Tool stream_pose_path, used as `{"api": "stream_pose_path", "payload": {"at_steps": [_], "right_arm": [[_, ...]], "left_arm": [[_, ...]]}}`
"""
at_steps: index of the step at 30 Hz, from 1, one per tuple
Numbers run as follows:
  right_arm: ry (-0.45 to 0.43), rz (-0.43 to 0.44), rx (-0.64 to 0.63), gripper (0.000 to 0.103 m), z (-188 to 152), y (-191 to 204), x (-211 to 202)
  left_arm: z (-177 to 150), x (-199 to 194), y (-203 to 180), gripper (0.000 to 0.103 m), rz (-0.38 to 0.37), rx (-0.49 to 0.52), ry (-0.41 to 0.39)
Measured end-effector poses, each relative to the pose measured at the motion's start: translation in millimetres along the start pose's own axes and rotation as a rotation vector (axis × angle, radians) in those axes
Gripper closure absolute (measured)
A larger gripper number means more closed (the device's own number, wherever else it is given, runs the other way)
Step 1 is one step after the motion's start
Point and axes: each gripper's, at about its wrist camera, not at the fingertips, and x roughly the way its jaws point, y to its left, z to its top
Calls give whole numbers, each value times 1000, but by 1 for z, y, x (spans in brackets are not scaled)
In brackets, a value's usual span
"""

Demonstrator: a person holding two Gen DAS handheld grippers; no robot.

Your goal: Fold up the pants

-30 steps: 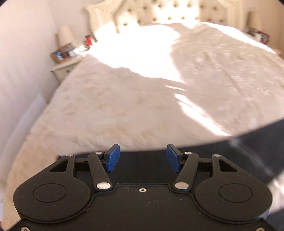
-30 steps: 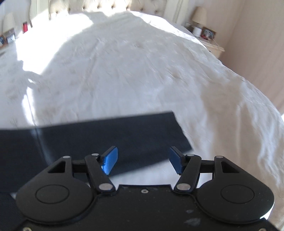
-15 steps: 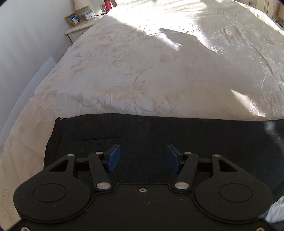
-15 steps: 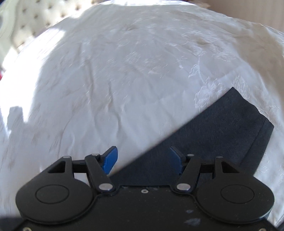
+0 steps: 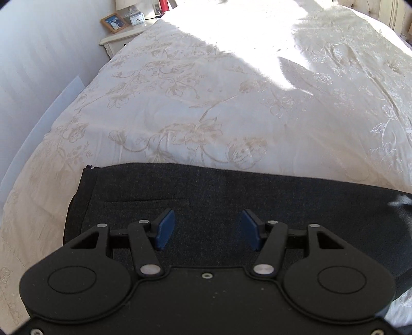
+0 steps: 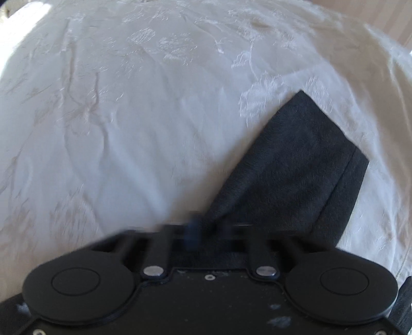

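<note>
right gripper (image 6: 195, 232): your jaws have snapped together at the near edge of the pants (image 6: 296, 165). The view is motion-blurred, so you probably have the dark cloth pinched, but I can't confirm a clean bite.
left gripper (image 5: 206, 229): blue pads (image 5: 163, 229) stand wide apart, hovering over the waist end with nothing pressed between them. Cloth lies under the gap, not in it.
pants, left view (image 5: 231, 195): dark grey, laid flat across the near part of the bed, waist corner at the left and a pocket seam (image 5: 146, 201) just ahead of your left pad.
pants, right view: the leg runs diagonally up to the right and ends in the hem (image 6: 355, 165), which lies flat on the cover.
bedspread (image 5: 206, 108): cream, embroidered, bare beyond the pants. Soft and rumpled, so expect it to come up with the cloth if you dig deep.
nightstand (image 5: 121, 38): far left corner with a photo frame (image 5: 114, 22) and a clock (image 5: 136, 18), well apart from the work.
step: grasp phase of a fold; one side is gripped, the other isn't yet.
next: lower your left pads onto the waist edge and close on trouser fabric only, not the bedspread. Check that both grips hold before lifting, then carry one end over the other.
</note>
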Motion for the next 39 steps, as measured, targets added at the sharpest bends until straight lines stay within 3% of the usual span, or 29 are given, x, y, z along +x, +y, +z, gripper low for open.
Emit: {"api": "stream_pose_path", "payload": {"at_steps": [5, 8, 16, 22, 27, 32, 34, 35, 36, 39], "right_arm": [[-13, 116, 11, 100, -24, -34, -32], [-30, 148, -7, 99, -39, -45, -47], [-57, 130, -95, 99, -69, -52, -48], [-54, 142, -93, 99, -66, -53, -45], [-48, 149, -91, 99, -65, -54, -41], [-54, 144, -111, 99, -68, -52, -41], [-54, 147, -112, 99, -67, -52, -41], [-55, 150, -110, 99, -67, -52, -41], [-56, 152, -108, 99, -66, -52, -42], [-65, 158, -104, 99, -66, -55, -47]], "left_arm": [[11, -3, -4, 40, -28, 12, -30], [22, 4, -3, 40, -76, -3, -9], [65, 49, 10, 40, -136, -110, 147], [85, 84, 17, 34, -149, -191, 274], [81, 121, 6, 34, -115, -165, 427], [66, 137, -8, 32, -59, -141, 472], [63, 134, -9, 39, -50, -170, 461], [62, 131, -8, 54, -60, -186, 451], [60, 128, -7, 76, -70, -196, 445], [53, 110, 1, 92, -100, -229, 405]]}}
